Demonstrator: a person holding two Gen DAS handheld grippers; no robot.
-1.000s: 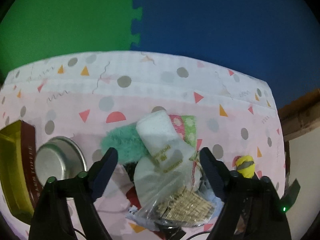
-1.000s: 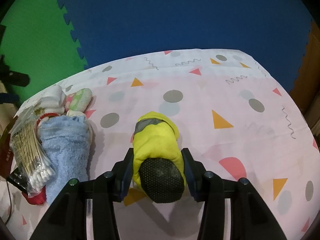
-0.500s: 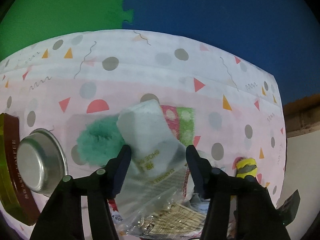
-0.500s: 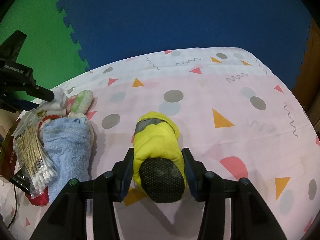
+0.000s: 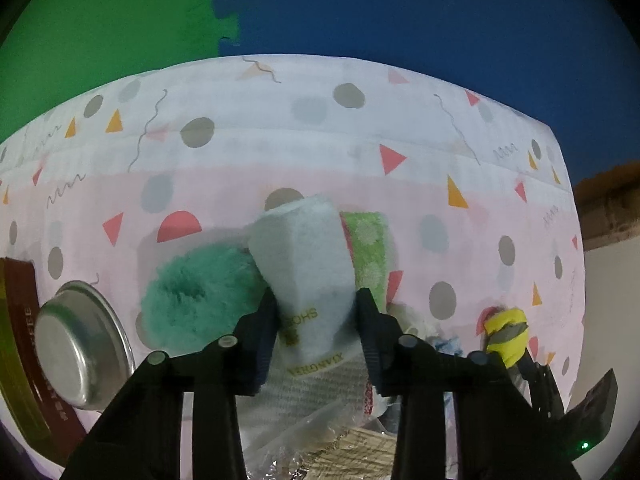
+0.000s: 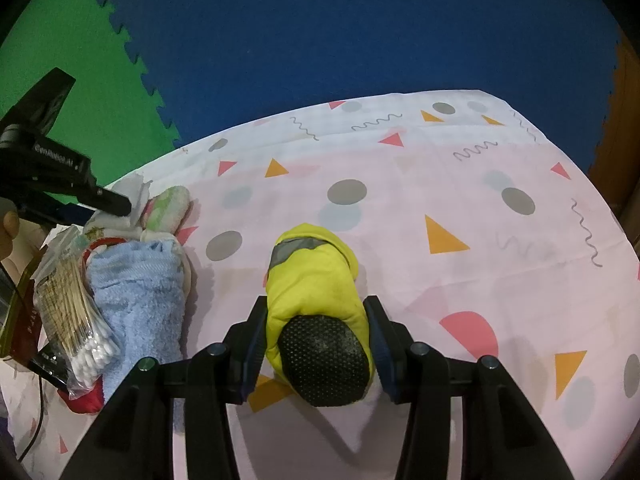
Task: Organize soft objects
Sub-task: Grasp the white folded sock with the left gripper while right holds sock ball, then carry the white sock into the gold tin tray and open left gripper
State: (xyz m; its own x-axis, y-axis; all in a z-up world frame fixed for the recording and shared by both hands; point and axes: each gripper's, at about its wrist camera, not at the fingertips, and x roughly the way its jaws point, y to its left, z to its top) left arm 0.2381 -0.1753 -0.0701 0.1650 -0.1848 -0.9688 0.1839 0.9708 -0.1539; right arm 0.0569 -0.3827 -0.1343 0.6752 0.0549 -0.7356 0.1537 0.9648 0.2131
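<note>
- The left tongs [image 5: 317, 320] pinch a white towel [image 5: 306, 264] near its printed end, with one finger on each side.
- The towel sits on a pile — a fuzzy teal cloth [image 5: 196, 292] is just left of it and a green spotted cloth [image 5: 370, 248] just right.
- A metal bowl [image 5: 76, 352] stands on the counter [image 5: 280, 140] at the far left.
- The right tongs [image 6: 316, 344] squeeze a yellow glove [image 6: 316, 280] lying on the counter.
- A blue towel [image 6: 140, 292] and a bag of cotton swabs [image 6: 76, 320] lie to the glove's left.

Towel roll [image 5: 308, 264] between fluffy ball [image 5: 196, 296] (left) and dotted cloth [image 5: 370, 248] — bowl [image 5: 76, 360] farther left.
</note>
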